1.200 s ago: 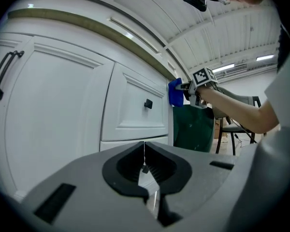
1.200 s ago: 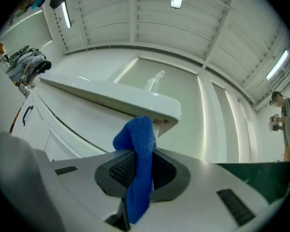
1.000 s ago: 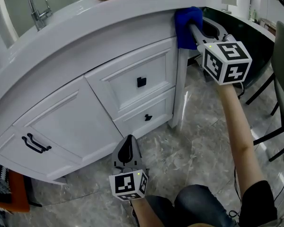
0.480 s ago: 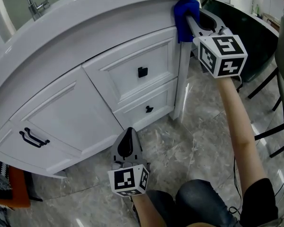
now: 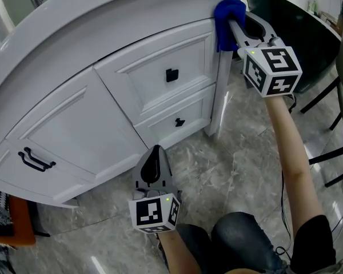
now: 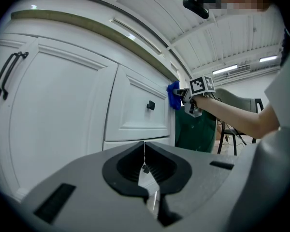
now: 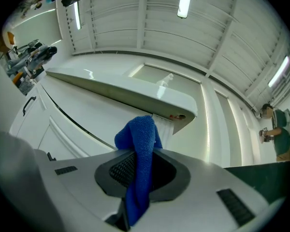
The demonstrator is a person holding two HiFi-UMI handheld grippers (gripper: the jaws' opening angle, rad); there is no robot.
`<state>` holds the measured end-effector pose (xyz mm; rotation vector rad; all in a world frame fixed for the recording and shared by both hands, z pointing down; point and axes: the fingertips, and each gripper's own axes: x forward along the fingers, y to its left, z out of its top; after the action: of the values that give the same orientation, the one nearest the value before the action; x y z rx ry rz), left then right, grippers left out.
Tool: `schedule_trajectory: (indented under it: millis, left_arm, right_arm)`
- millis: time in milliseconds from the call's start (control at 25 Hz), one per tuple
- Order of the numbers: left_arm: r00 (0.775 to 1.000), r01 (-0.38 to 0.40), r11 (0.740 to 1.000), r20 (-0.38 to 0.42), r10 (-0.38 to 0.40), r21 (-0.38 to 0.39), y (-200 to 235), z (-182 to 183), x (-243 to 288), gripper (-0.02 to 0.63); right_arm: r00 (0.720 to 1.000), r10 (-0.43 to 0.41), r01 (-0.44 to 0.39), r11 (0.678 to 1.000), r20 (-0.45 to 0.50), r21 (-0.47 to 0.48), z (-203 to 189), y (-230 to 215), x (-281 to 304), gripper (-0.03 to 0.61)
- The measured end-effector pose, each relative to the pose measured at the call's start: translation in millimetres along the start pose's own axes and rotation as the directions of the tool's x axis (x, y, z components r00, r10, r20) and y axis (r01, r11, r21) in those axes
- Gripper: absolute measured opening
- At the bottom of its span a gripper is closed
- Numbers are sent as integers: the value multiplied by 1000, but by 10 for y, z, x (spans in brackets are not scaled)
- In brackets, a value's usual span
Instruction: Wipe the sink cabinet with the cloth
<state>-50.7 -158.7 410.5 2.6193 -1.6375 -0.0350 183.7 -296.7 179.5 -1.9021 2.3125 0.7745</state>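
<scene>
Cloth (image 5: pixel 226 15), blue, lies against the upper right corner of the sink cabinet (image 5: pixel 74 131) in the head view, held by the right gripper (image 5: pixel 232 28). Left gripper view: left gripper (image 6: pixel 144 150) jaws are pressed together, with nothing between them. Right gripper view: the jaws pinch the cloth.

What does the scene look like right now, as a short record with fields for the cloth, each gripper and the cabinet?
right gripper: shut on the blue cloth
blue cloth: against the top right corner of the sink cabinet front
left gripper: shut, empty, low above the floor
sink cabinet: white, with its drawers and door closed
</scene>
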Motion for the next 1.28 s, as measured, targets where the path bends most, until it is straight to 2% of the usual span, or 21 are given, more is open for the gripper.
schedule_trajectory:
  millis: [320,600,1280]
  left_arm:
    - [1000,-4,1000,-5,4,-1,-4,-12,20,6]
    - [1000,-3,1000,-12,3,5,-18,-17,23,6]
    - [1000,-6,1000,-26,6,23,-86,-37,61,6]
  right_arm:
    - [999,30,-30,999,-12,43,-215,41,-67,60]
    - [1000,21,-21,1000,-9,22,-456,123,-154,60]
    - [996,70,-69,997,-47,17,-1051,352,-359,60]
